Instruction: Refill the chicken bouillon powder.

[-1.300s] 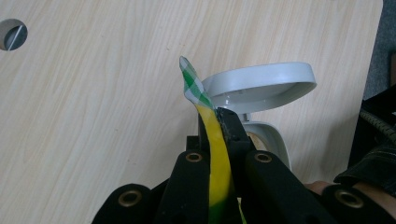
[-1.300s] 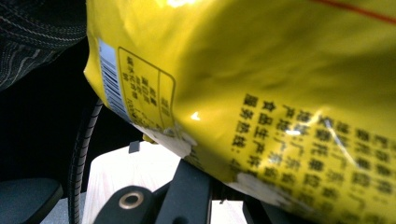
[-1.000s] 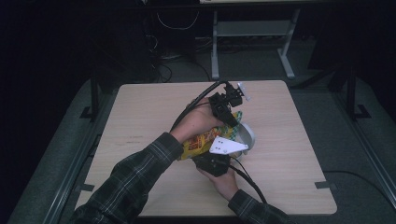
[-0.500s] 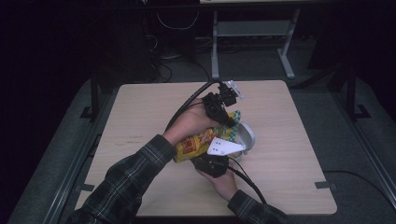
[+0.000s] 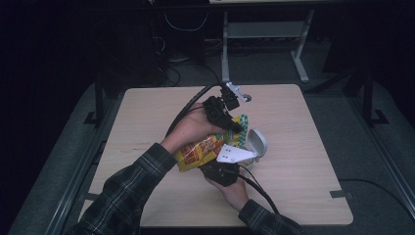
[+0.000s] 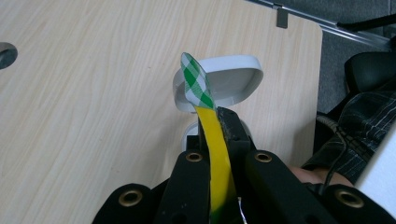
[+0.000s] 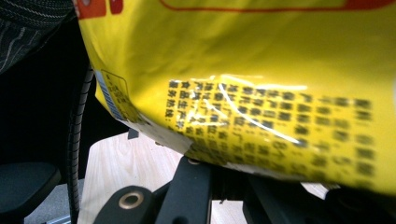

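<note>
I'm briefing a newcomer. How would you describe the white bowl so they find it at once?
On the wooden table, look just right of the yellow snack bag held between both grippers. The white bowl sits tipped there, the one plain white dish beside printed packaging.

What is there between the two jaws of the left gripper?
In the left gripper view, the left gripper is shut on the yellow snack bag's flat edge; its green checkered tip rises toward the white bowl.

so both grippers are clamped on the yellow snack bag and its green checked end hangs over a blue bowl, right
Not quite: the bowl is white, not blue, as the left gripper view shows. The rest holds: the left gripper pinches the yellow snack bag near its green checked end, and the right gripper grips its lower edge.
</note>
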The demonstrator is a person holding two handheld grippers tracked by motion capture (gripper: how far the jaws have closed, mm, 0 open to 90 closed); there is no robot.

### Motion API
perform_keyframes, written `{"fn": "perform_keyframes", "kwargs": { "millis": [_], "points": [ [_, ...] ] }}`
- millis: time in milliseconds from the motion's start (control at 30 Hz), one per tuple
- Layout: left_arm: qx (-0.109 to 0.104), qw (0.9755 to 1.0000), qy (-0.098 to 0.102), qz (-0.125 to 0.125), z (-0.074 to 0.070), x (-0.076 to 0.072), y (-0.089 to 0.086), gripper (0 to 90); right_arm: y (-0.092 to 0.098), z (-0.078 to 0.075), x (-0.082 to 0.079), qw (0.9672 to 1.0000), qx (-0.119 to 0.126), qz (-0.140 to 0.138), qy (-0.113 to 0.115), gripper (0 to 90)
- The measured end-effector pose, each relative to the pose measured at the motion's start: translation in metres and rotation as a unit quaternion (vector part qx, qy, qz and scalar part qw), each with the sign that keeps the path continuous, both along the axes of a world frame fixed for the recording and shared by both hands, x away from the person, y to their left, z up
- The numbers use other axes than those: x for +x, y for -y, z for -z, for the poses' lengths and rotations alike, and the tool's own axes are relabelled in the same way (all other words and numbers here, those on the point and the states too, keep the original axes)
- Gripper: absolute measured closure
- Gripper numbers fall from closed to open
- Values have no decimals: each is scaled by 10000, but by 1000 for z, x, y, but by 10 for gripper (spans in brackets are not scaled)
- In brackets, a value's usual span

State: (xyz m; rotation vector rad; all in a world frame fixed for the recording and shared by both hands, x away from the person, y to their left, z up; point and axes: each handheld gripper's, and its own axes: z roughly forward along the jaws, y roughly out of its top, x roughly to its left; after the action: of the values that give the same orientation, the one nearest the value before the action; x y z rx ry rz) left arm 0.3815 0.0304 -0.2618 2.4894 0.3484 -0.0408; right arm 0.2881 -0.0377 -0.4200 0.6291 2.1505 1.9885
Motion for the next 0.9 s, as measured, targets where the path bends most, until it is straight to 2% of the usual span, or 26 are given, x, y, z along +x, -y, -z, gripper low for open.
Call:
{"fn": "perform_keyframes", "kwargs": {
  "millis": [333,533,700,900],
  "points": [
    [-179,9998,-14,96,-5,-2,-14,897,-1,1,0,10000,-46,23,-20,899],
    [-417,9990,-58,128,-7,-4,-27,897,-1,2,0,10000,-52,53,-52,899],
    [-744,9970,-72,204,-6,-8,-42,897,-2,3,-1,9999,-99,20,-53,899],
    [-935,9953,-60,241,-5,-10,-53,897,-3,5,-1,9999,-126,-2,-61,899]
  ]
}}
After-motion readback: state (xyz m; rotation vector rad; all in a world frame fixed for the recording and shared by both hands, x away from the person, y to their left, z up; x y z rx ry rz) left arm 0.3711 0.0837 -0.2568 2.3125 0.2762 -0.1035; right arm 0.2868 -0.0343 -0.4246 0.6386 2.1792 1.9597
